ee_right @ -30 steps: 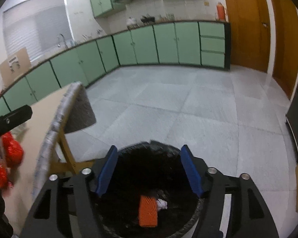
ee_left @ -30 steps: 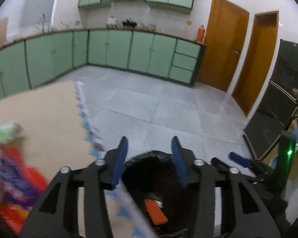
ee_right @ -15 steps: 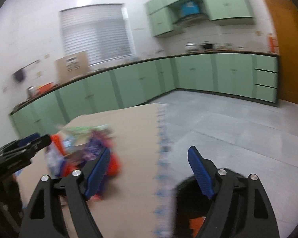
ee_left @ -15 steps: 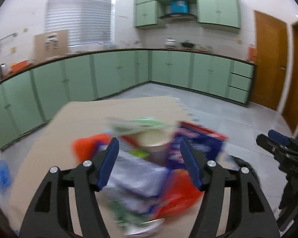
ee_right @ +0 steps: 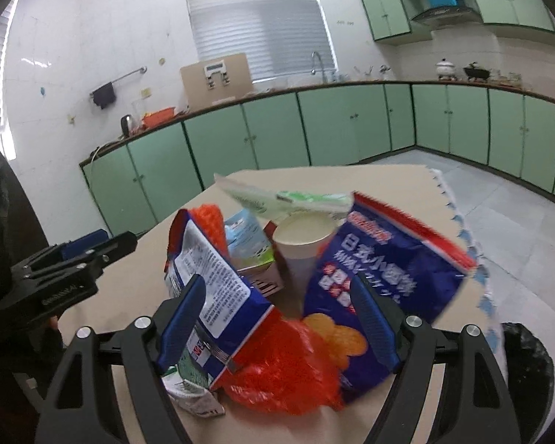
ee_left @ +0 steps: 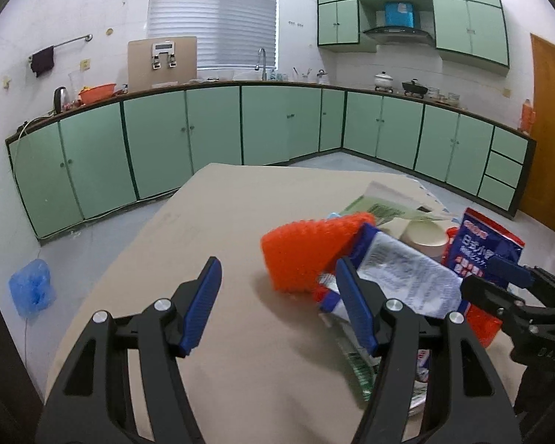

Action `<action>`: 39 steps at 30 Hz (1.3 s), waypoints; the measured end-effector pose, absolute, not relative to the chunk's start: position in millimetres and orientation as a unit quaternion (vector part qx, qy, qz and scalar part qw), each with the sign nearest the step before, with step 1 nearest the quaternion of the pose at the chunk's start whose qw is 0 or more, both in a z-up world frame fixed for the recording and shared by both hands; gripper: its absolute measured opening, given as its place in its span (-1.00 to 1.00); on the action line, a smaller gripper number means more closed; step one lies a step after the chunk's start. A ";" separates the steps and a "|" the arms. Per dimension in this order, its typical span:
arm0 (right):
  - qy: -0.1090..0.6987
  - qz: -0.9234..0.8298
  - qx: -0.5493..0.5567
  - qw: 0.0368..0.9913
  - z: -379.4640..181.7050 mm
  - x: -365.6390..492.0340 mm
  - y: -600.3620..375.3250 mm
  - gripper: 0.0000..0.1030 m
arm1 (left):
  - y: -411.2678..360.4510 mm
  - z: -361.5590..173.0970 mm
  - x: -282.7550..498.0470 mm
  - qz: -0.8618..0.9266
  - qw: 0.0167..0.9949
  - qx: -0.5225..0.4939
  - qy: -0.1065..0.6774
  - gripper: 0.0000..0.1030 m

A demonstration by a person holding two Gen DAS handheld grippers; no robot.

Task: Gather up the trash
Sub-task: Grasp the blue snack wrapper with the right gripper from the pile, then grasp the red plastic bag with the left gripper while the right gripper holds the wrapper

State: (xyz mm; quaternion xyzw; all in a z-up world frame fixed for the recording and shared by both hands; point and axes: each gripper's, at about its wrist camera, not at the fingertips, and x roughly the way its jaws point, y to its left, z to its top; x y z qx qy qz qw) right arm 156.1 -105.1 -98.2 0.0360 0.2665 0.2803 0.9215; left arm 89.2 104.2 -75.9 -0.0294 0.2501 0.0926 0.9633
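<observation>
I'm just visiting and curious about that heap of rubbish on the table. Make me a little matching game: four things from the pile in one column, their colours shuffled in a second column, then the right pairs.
Things:
1. paper cup
2. chip bag
3. mesh netting
4. trash bin liner

Colours:
A. black
B. orange
C. cream white
D. dark blue with a red edge

Pairs: 1-C, 2-D, 3-B, 4-A

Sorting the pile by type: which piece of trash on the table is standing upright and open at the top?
The white paper cup, mouth up in the pile's middle; the bags and wrappers around it lean or lie crumpled.
</observation>
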 end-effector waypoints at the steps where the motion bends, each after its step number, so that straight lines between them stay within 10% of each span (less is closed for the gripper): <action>1: 0.271 0.283 0.037 0.919 -100.5 159.3 -102.2 0.52 | 107.7 -76.4 89.7 0.094 0.963 -0.030 0.250 0.21; 6: 0.290 0.306 0.037 0.906 -111.4 164.4 -90.2 0.40 | 114.4 -77.7 97.4 0.097 0.962 -0.036 0.252 0.23; 20: 0.294 0.372 0.008 0.880 -101.4 145.7 -82.7 -0.77 | 118.4 -93.2 104.0 0.098 0.957 -0.042 0.269 0.28; 39: 0.228 0.371 0.003 0.900 -57.4 108.4 -99.5 -0.91 | 100.7 -76.2 93.2 0.071 0.966 -0.043 0.246 0.33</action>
